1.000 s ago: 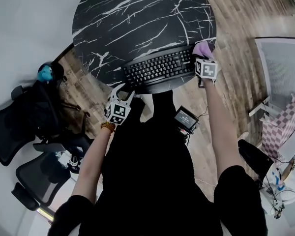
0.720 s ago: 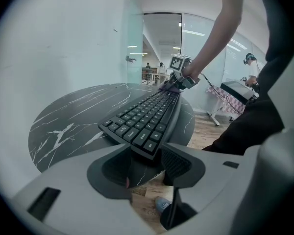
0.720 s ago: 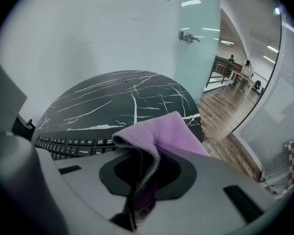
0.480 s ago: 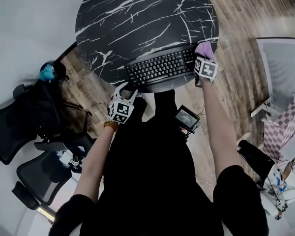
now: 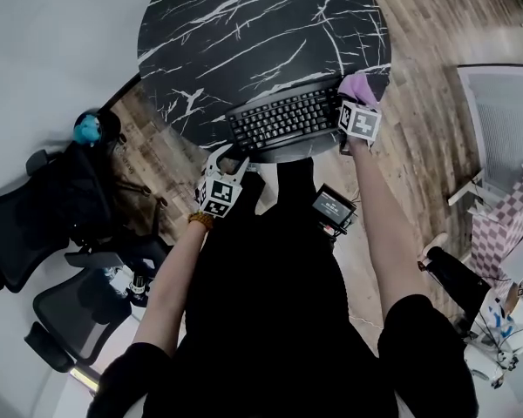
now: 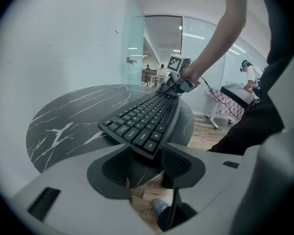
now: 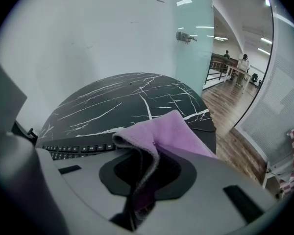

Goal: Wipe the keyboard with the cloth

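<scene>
A black keyboard (image 5: 283, 118) lies at the near edge of a round black marble table (image 5: 244, 33). At the keyboard's right end my right gripper (image 5: 356, 103) is shut on a purple cloth (image 5: 359, 85). In the right gripper view the cloth (image 7: 179, 133) hangs folded between the jaws of the right gripper (image 7: 147, 168) and drapes over the keys (image 7: 73, 151). My left gripper (image 5: 224, 159) stands open at the keyboard's left near corner. In the left gripper view, the left gripper (image 6: 149, 163) has the keyboard (image 6: 142, 119) corner and the table edge just ahead of its spread jaws.
Dark office chairs (image 5: 35, 225) and a blue object (image 5: 87, 129) stand on the wooden floor at left. A small screen device (image 5: 333, 207) sits below the table edge by the person's body. A white table (image 5: 506, 120) and a checked seat (image 5: 506, 233) are at right.
My right gripper with the cloth has shifted slightly and rolled at the keyboard's right end. The left gripper has stayed put.
</scene>
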The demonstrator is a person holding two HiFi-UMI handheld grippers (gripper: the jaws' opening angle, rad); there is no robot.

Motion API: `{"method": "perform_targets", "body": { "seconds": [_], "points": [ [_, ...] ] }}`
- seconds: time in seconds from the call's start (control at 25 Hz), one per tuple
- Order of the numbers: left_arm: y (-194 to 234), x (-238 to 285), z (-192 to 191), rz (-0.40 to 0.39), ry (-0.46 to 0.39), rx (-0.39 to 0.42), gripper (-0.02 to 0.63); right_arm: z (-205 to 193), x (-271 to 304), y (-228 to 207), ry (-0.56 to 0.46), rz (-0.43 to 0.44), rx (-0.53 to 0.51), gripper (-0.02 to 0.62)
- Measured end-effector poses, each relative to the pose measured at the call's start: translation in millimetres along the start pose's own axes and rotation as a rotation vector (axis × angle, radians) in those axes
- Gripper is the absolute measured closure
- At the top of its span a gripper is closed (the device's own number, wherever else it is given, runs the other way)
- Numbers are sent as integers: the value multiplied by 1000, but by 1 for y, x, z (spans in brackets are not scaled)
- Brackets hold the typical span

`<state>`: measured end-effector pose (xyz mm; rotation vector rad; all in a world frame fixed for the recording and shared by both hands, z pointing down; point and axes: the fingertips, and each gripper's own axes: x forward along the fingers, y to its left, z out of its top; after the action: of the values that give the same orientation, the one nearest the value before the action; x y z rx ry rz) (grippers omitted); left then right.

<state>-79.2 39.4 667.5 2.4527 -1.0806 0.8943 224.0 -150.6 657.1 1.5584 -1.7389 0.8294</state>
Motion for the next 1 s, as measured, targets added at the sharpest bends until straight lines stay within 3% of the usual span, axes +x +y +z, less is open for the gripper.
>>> {"method": "perform_targets", "body": {
  "seconds": [0.32, 1.0],
  "points": [
    [1, 0, 0, -21, -6, -14, 410, -2, -1, 23, -23, -39, 33, 535],
    [-3, 2, -1, -9, 5, 30, 410, -13, -5, 89, -22, 61, -2, 535]
  ]
}}
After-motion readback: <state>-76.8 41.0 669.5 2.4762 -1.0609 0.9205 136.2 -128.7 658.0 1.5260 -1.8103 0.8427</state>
